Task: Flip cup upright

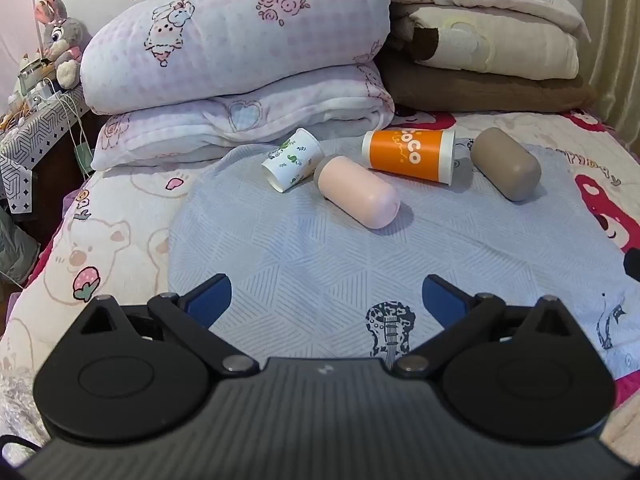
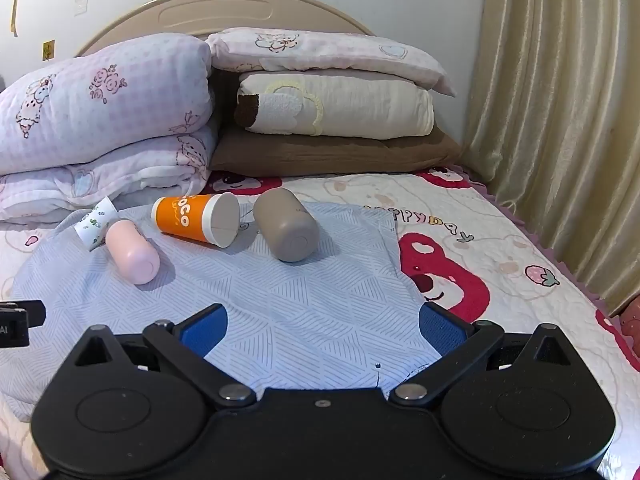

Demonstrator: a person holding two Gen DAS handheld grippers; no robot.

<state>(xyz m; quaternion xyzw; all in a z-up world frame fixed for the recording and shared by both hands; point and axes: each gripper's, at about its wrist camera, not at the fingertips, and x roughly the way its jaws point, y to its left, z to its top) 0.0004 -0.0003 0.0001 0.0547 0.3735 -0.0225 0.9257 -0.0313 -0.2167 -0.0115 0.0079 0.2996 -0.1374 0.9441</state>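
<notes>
Several cups lie on their sides on a light blue cloth (image 1: 320, 248) on the bed. From left to right: a white paper cup with green print (image 1: 292, 160) (image 2: 96, 222), a pink cup (image 1: 358, 192) (image 2: 132, 250), an orange and white cup (image 1: 408, 156) (image 2: 196, 218), and a taupe cup (image 1: 505, 163) (image 2: 286, 224). My left gripper (image 1: 326, 300) is open and empty, well in front of the pink cup. My right gripper (image 2: 322, 328) is open and empty, in front of the taupe cup.
Folded quilts (image 1: 240, 64) and stacked pillows (image 2: 332, 108) lie right behind the cups. A curtain (image 2: 560, 120) hangs along the bed's right side. A cluttered side table (image 1: 36, 128) with a plush toy (image 1: 60, 40) stands at the left.
</notes>
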